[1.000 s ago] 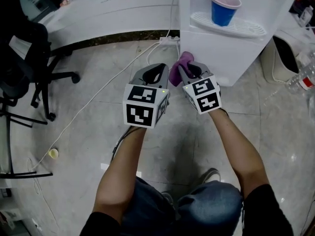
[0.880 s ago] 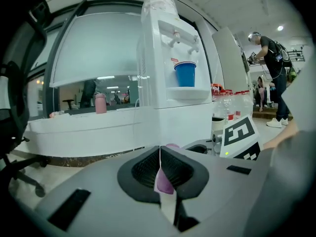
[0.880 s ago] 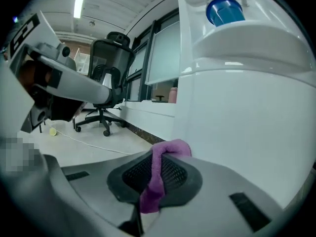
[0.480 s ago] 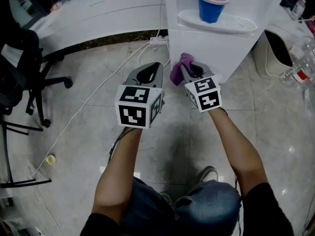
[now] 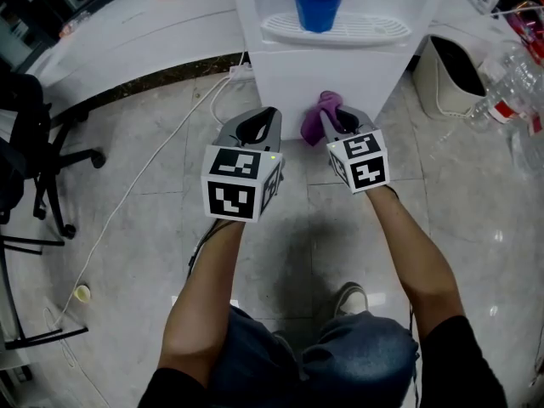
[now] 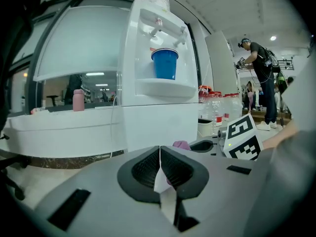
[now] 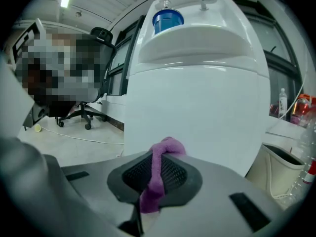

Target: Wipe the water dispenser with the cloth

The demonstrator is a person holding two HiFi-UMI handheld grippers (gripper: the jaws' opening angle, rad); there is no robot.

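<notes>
A white water dispenser (image 5: 331, 66) stands on the floor ahead, with a blue cup (image 5: 318, 0) on its drip tray (image 5: 340, 29). The dispenser (image 7: 197, 93) fills the right gripper view and rises at centre in the left gripper view (image 6: 158, 78). My right gripper (image 5: 334, 117) is shut on a purple cloth (image 5: 319, 114), held close to the dispenser's lower front; the cloth (image 7: 157, 174) bunches out between the pads. My left gripper (image 5: 257, 126) hangs to the left with its jaws shut and nothing in them (image 6: 159, 157).
A white power cable (image 5: 161, 177) runs across the tiled floor to a strip by the curved white counter (image 5: 127, 41). An office chair (image 5: 34, 160) stands at the left. A white bin (image 5: 455, 79) and plastic bottles (image 5: 510, 83) are at the right.
Both grippers and the view have moved forward toward the dispenser. The cloth now sits close against its lower front. Neither grip has changed.
</notes>
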